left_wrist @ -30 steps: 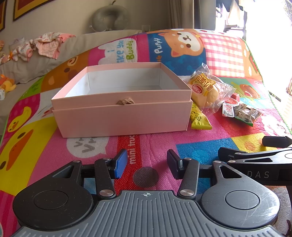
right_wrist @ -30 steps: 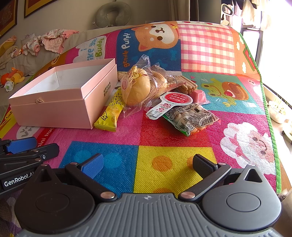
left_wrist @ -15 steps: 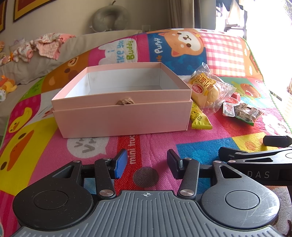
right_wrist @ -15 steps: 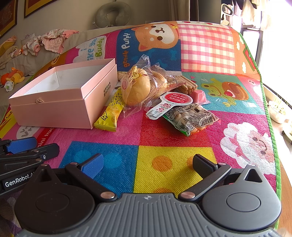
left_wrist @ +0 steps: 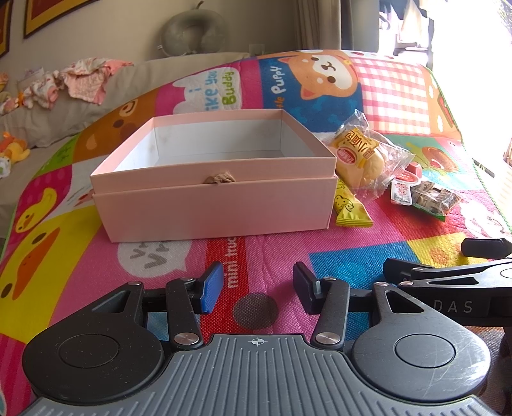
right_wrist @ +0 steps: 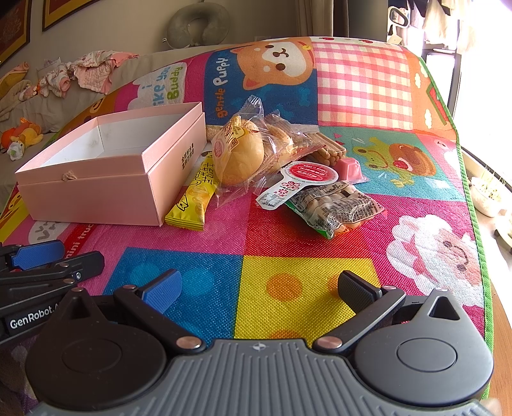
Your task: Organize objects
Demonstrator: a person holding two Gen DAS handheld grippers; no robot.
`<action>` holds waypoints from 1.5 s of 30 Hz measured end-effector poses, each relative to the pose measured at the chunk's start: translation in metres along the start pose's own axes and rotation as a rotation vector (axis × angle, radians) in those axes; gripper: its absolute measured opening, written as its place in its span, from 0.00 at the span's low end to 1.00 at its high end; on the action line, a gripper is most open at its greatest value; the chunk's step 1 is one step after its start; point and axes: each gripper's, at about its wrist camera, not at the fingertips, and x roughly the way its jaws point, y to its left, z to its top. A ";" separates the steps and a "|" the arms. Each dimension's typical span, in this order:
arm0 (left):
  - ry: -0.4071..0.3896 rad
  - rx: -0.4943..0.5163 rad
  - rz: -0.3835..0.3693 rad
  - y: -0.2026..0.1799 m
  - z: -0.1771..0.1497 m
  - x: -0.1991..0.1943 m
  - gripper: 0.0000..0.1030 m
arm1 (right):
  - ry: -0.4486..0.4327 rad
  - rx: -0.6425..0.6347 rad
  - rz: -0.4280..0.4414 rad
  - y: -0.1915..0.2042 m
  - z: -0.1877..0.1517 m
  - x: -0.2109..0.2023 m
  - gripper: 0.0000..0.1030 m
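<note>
An open, empty pink box (left_wrist: 217, 204) (right_wrist: 105, 188) sits on a colourful play mat. Right of it lie snacks: a yellow packet (right_wrist: 195, 198) (left_wrist: 348, 208), a wrapped bun (right_wrist: 238, 153) (left_wrist: 361, 160), a biscuit-stick pack (right_wrist: 329, 150), a pink jelly cup (right_wrist: 348, 168) with a red-and-white label (right_wrist: 297, 182), and a clear pack of sweets (right_wrist: 336, 208) (left_wrist: 432, 198). My left gripper (left_wrist: 257, 286) is open and empty, in front of the box. My right gripper (right_wrist: 259, 288) is open wide and empty, in front of the snacks.
The mat's right edge (right_wrist: 473, 208) drops off beside a window. A grey sofa with clothes (right_wrist: 86, 72) and soft toys (right_wrist: 22, 134) lies behind on the left, with a neck pillow (right_wrist: 198, 24). The other gripper shows at each view's side (left_wrist: 448, 284) (right_wrist: 38, 272).
</note>
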 end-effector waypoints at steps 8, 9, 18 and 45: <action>-0.001 -0.001 0.013 0.002 0.000 0.000 0.52 | 0.000 0.007 0.006 -0.001 -0.001 -0.001 1.00; -0.001 0.000 0.014 0.002 0.000 0.000 0.52 | 0.001 0.009 0.009 -0.001 -0.001 -0.001 1.00; -0.001 -0.004 0.013 0.001 0.000 0.000 0.52 | 0.055 -0.006 0.042 -0.006 0.006 -0.001 1.00; 0.186 -0.033 0.059 0.144 0.140 0.093 0.47 | 0.054 -0.080 0.101 -0.008 0.072 -0.012 1.00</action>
